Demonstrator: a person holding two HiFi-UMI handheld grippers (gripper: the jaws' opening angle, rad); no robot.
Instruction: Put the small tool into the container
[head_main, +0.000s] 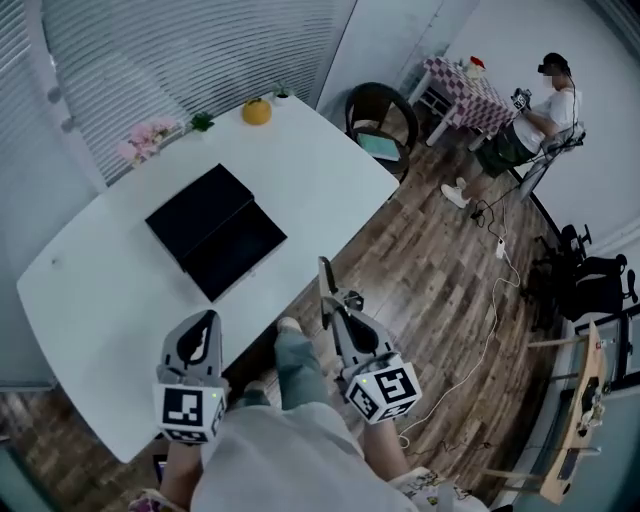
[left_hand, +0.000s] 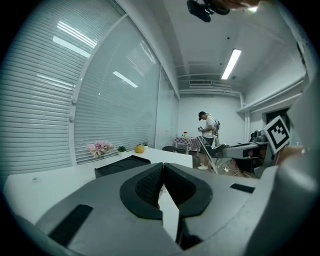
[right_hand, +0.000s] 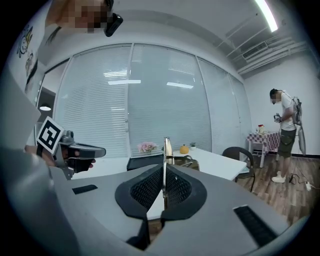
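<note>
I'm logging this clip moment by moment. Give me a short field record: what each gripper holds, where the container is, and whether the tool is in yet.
right gripper: shut on the small tool, a thin metal piece standing up past the jaws
left gripper: shut, nothing between the jaws
container: black box, lying open on the white table
tool in container: not yet; both grippers are short of the box
far table edge: pink flowers, orange round object

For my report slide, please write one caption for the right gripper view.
Right gripper shut on a thin silver metal tool, facing a black rectangular container on the white table.
</note>
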